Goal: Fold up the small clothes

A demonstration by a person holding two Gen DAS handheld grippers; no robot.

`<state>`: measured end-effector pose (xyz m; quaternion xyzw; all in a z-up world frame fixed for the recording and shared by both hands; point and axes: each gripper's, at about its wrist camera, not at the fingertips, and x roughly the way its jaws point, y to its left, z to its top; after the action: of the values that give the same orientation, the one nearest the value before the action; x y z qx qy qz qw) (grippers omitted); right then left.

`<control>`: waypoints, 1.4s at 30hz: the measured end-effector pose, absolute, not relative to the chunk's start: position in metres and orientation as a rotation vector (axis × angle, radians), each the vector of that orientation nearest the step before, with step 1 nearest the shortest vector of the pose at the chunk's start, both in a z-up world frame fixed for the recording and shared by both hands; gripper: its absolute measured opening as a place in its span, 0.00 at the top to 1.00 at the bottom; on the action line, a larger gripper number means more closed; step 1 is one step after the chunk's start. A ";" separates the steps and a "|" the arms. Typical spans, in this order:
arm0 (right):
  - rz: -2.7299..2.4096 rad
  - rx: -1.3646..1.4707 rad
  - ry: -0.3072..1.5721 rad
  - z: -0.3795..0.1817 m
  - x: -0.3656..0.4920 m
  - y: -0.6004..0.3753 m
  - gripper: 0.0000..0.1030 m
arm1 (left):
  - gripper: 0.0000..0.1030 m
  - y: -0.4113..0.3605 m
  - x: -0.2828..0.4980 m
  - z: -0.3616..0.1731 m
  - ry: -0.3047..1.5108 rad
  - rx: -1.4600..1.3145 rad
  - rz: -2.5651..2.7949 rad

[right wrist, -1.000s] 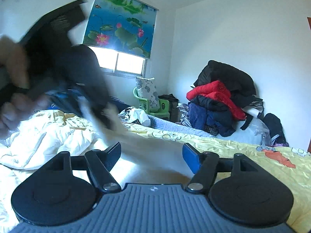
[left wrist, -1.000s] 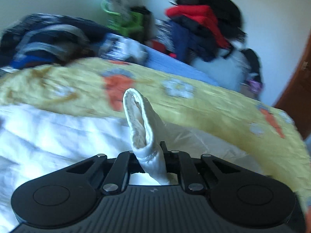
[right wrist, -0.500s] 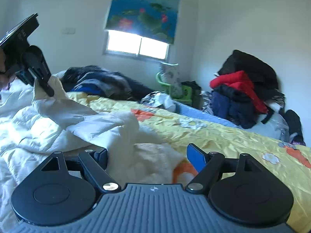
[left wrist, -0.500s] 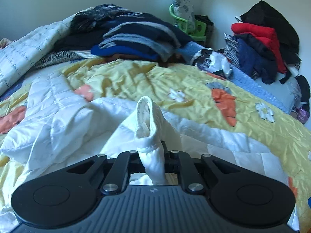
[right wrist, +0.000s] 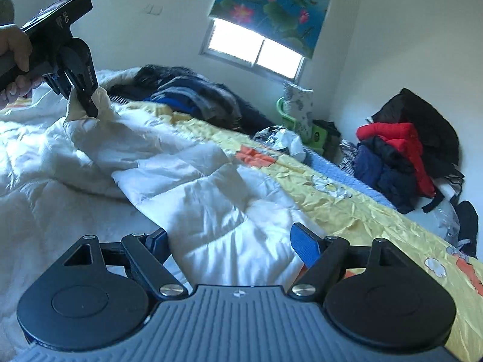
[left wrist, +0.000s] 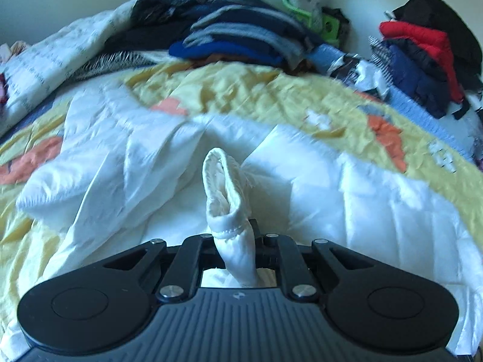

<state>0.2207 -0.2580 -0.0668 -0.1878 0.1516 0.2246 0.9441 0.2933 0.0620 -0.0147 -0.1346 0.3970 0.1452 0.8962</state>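
Right wrist view: left gripper [right wrist: 90, 111] pinches the white garment's [right wrist: 193, 193] cuff, rest of it crumpled on the yellow quilt [right wrist: 341, 208] (puffy, quilted fabric); right gripper [right wrist: 232, 241] gapes, nothing between its pads; piled coats [right wrist: 404, 157] by the white wall.

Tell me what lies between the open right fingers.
A fold of the white garment lies between the right gripper's fingers, not pinched; the right wrist view shows it.
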 end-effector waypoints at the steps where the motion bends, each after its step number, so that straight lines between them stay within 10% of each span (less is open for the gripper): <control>1: 0.470 -0.392 0.323 -0.068 0.220 -0.256 0.20 | 0.90 0.064 0.292 -0.017 0.824 -0.279 0.304; 18: 0.508 -0.458 0.376 -0.073 0.221 -0.245 0.14 | 0.87 0.068 0.292 -0.036 0.863 -0.243 0.303; 22: 0.521 -0.436 0.379 -0.070 0.221 -0.250 0.14 | 0.46 0.093 0.269 -0.021 0.783 -0.380 0.410; 25: 0.557 -0.378 0.386 -0.060 0.220 -0.258 0.14 | 0.34 0.096 0.242 -0.003 0.620 -0.380 0.507; 34: 0.713 0.243 0.329 -0.012 0.225 -0.301 0.00 | 0.34 0.035 0.249 -0.003 0.599 -0.130 0.282; 42: 0.597 0.262 0.680 -0.060 0.260 -0.265 0.02 | 0.33 0.003 0.268 -0.051 0.775 -0.030 0.156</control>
<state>0.2598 -0.2650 -0.0601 0.1261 0.3275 0.2875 0.8912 0.2682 0.0031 -0.0513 -0.0148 0.3775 0.0760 0.9228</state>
